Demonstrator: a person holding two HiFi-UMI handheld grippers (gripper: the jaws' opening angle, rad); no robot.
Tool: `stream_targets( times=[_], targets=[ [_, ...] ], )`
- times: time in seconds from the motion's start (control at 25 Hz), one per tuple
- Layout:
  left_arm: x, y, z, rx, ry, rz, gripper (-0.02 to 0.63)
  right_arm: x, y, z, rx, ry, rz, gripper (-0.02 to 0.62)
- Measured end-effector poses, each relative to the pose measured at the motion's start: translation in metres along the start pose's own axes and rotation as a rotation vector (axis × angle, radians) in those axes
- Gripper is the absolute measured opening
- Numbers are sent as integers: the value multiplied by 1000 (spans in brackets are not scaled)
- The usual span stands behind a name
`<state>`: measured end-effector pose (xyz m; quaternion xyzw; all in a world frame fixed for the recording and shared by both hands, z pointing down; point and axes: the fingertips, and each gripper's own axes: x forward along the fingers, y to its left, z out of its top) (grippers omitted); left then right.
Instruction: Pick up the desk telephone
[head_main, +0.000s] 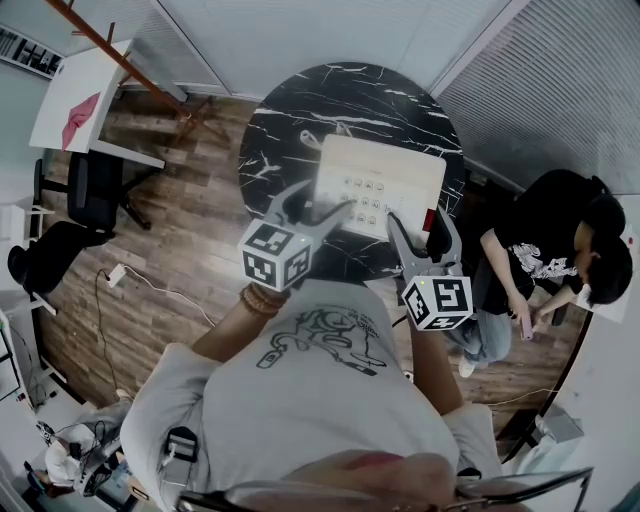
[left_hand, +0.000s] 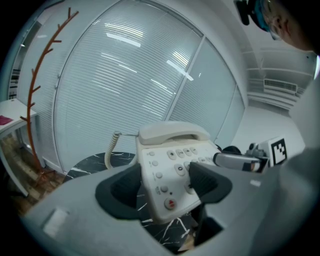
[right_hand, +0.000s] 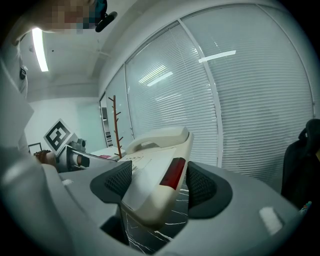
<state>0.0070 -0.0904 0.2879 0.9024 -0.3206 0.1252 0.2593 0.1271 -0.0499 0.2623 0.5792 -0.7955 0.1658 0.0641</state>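
The cream desk telephone (head_main: 378, 185), with its handset on the cradle and a curly cord, hangs tilted over the round black marble table (head_main: 290, 110). My left gripper (head_main: 320, 215) is shut on its near left corner. In the left gripper view the pads clamp the keypad end of the telephone (left_hand: 172, 165) inside my left gripper (left_hand: 167, 187). My right gripper (head_main: 415, 235) is shut on the near right corner. In the right gripper view the telephone (right_hand: 150, 165), with its red side panel, sits between the pads of my right gripper (right_hand: 160, 182). Marble shows beneath the phone's near edge.
A person in black (head_main: 545, 255) stands close to the table's right side. A wooden coat stand (head_main: 120, 55), a white desk (head_main: 75, 100) and a black chair (head_main: 95, 190) are at the left. Blind-covered glass walls (head_main: 560, 80) close the back. A cable (head_main: 150, 285) lies on the wood floor.
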Motion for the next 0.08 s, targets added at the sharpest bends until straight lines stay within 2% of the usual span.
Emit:
stream_targets(
  times=[0.08],
  targets=[
    [0,0,1,1,-1,0,308,0,0,1,1,-1,-1,336]
  ],
)
